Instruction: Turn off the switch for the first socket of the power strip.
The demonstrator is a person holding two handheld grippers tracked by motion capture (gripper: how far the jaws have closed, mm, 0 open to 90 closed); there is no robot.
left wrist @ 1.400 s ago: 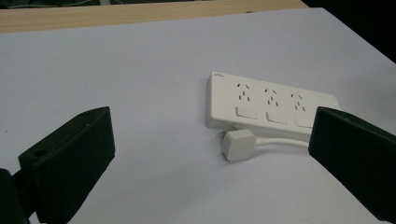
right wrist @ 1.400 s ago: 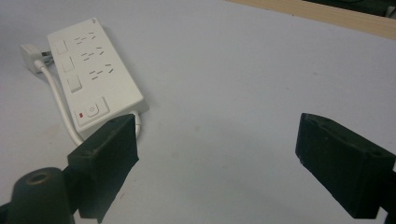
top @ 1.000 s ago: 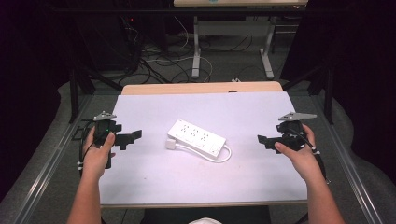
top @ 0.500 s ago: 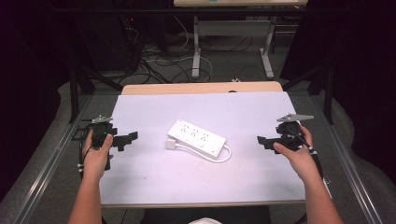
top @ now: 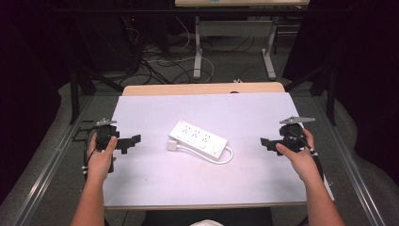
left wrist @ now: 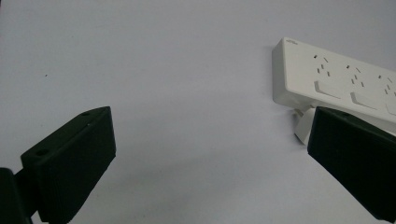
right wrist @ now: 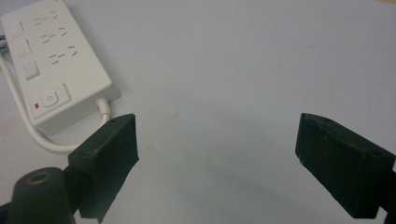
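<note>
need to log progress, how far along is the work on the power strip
Barely begun. Done: nothing visible; the power strip lies flat mid-table with its cable looped beside it and the plug at its left end. In hand: nothing; the left tongs and right tongs are both open, on either side of the strip and apart from it. Left: reaching in and gripping it, probably at the plug or cable.

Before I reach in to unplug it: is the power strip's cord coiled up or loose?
Loose: the cord curves along the power strip to the plug.
</note>
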